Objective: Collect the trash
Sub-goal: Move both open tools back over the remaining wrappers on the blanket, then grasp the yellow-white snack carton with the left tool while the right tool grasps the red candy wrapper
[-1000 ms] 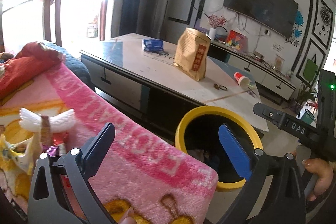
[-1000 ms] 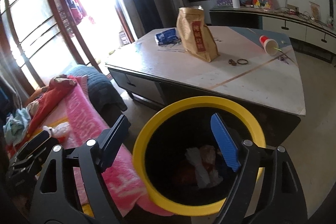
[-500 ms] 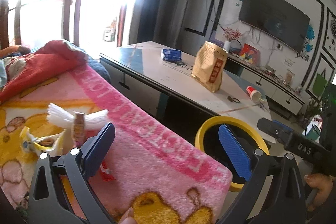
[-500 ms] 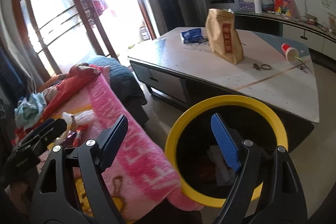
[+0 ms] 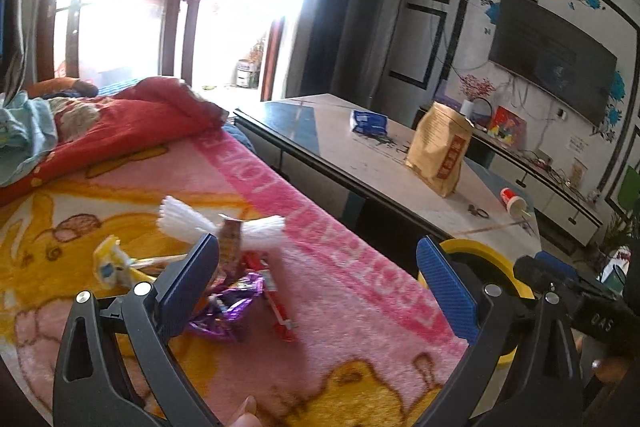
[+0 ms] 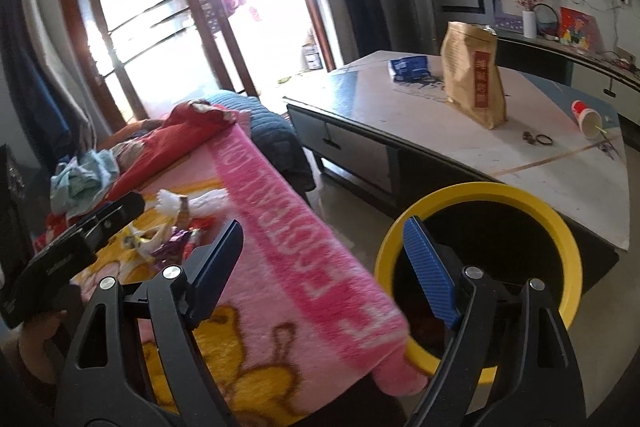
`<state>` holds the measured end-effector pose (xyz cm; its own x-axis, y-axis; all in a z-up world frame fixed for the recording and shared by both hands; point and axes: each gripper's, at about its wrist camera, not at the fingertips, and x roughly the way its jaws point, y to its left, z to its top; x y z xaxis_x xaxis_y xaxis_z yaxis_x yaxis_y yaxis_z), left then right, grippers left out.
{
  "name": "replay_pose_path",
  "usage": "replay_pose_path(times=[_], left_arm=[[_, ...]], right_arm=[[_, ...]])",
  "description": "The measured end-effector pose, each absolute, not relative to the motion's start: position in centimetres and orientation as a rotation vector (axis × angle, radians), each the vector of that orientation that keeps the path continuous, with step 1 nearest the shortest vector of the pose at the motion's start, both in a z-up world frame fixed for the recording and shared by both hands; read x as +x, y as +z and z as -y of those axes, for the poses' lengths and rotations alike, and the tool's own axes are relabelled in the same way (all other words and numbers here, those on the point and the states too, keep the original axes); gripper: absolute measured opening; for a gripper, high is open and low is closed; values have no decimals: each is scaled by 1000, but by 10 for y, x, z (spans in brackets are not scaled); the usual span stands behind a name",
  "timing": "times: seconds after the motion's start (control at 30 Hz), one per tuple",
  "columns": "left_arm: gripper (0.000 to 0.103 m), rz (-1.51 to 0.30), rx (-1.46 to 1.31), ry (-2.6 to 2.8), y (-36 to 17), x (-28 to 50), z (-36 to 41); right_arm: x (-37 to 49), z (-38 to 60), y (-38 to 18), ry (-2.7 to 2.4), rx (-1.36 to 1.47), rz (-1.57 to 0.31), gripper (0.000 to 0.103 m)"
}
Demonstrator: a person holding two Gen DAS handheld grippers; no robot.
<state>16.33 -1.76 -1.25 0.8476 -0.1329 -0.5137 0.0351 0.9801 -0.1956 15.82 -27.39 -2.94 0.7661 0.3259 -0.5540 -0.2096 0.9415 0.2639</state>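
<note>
A small heap of wrappers lies on a pink and yellow blanket [image 5: 332,279]: a purple foil wrapper [image 5: 232,301], a red wrapper [image 5: 278,311], a yellow packet [image 5: 110,265] and a white frilly wrapper [image 5: 188,223]. My left gripper [image 5: 318,281] hovers open just over the heap, nothing between its fingers. A yellow-rimmed black bin [image 6: 532,203] stands on the floor beside the blanket's edge. My right gripper [image 6: 320,259] is open and empty, between blanket and bin. The heap [image 6: 172,227] also shows in the right wrist view, with the left gripper's body [image 6: 80,239] over it.
A low table [image 5: 360,155] behind the bin carries a brown paper bag [image 5: 440,151], a blue packet [image 5: 368,121] and a tipped red cup [image 5: 512,201]. Red bedding [image 5: 120,119] and clothes lie at the blanket's far end. A TV cabinet [image 5: 560,187] lines the wall.
Both grippers swung left, away from the bin and over the blanket. The wrapper heap now sits near the middle of the left wrist view. Both stayed open.
</note>
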Motion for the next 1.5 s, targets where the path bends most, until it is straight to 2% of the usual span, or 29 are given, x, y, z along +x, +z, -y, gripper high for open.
replay_pose_path(times=[0.67,1.27,1.5], left_arm=[[96,-557,-259,45,-19,153,-52],[96,-657,-386,197,-52,166,-131],[96,-734,-435,222,-73,186,-146]], right_arm=[[148,193,-45,459,75,-707,74],[175,124,-72,546,-3,-782,74],[190,107,-87,551,-14,-833,66]])
